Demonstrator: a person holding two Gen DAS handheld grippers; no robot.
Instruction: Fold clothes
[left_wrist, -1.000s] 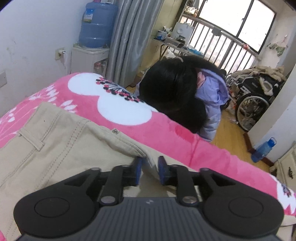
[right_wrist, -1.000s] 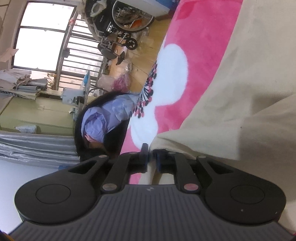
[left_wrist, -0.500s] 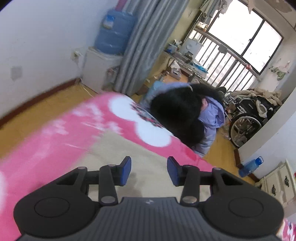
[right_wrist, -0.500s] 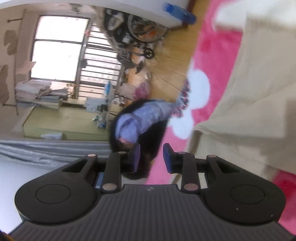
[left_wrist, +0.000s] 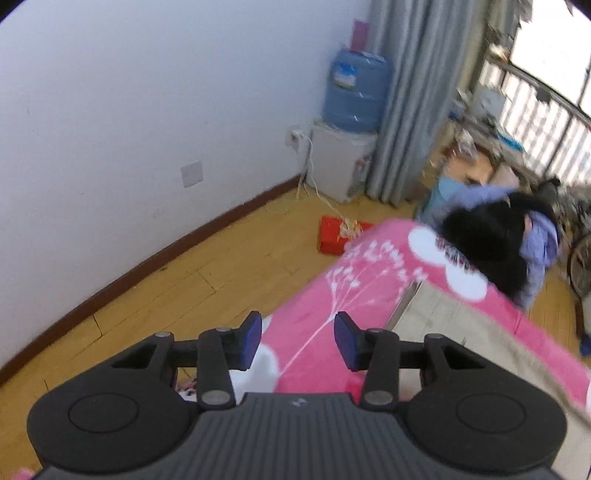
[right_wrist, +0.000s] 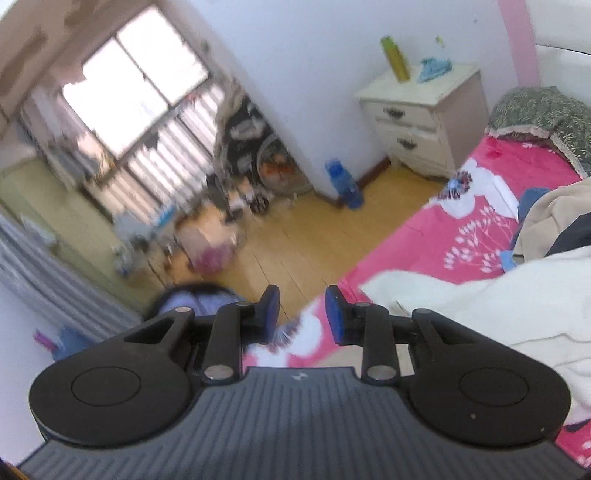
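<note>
Both grippers empty over the bed

Left hand-held gripper (left_wrist: 297, 338) and right hand-held gripper (right_wrist: 301, 314) spread apart; one beige trousers (left_wrist: 461, 343) at 3 o'clock on pink blanket (left_wrist: 362, 280).

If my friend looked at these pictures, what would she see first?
Probably the bright pink blanket with white flowers, spread over the bed beneath both open grippers, the left gripper and the right gripper. Next, the beige trousers lying flat on it at the right of the left view. Then the big blue water jug on its white dispenser against the wall by the grey curtain.
</note>
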